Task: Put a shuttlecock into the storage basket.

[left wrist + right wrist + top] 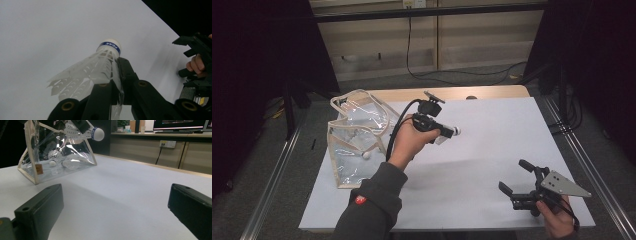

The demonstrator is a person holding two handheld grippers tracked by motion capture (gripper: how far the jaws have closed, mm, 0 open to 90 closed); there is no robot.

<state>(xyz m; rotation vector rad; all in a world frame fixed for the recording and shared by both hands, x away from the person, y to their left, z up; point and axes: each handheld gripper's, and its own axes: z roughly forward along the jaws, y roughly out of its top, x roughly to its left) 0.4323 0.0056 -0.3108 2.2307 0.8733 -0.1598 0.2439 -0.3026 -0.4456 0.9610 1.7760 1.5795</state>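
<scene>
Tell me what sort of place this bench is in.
Probably an indoor lab or office work cell: a white-covered table on a metal frame, dark curtains at both sides, a wall socket with a black cable, and computer monitors behind.

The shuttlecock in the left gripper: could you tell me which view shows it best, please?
The left gripper view: the shuttlecock is close up, white skirt pinched between the jaws, blue band readable. The high view shows a small white tip; the right gripper view shows it distantly beside the clear bag.
</scene>
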